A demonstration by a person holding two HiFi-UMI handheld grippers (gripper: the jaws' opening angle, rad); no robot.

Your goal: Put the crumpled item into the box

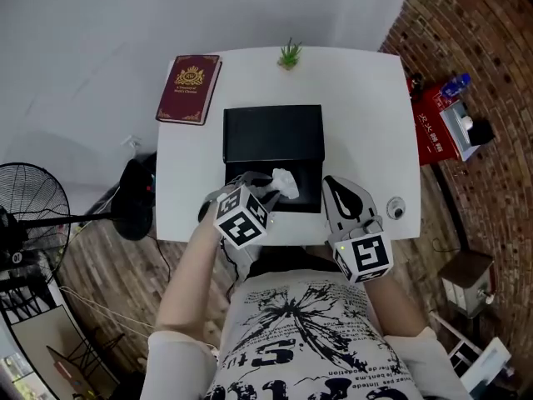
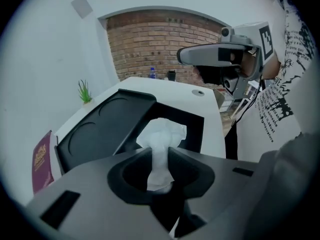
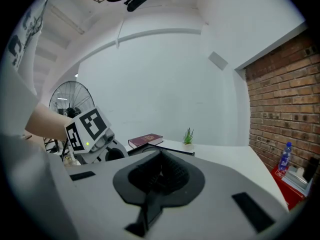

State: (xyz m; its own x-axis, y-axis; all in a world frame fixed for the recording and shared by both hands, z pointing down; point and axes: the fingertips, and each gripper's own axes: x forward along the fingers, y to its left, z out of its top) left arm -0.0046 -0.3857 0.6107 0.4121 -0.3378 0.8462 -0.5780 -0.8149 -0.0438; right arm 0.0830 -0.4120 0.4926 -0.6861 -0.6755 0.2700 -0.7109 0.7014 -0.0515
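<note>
Your left gripper (image 2: 160, 155) pinches the crumpled tissue (image 2: 163, 133) above the black box (image 1: 306, 192). Your right gripper (image 3: 159, 170) has its jaws together, empty; the red book (image 1: 189, 88) has an unreadable title

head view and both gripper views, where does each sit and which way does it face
Head view: on the head, steeply down at table and black box; forearms, left gripper, right gripper.
Left gripper view: on left gripper, over jaws holding crumpled tissue, toward brick wall; right gripper.
Right gripper view: on right gripper, over shut jaws, toward white wall; left gripper.
Gripper views share the red book, plant.
</note>
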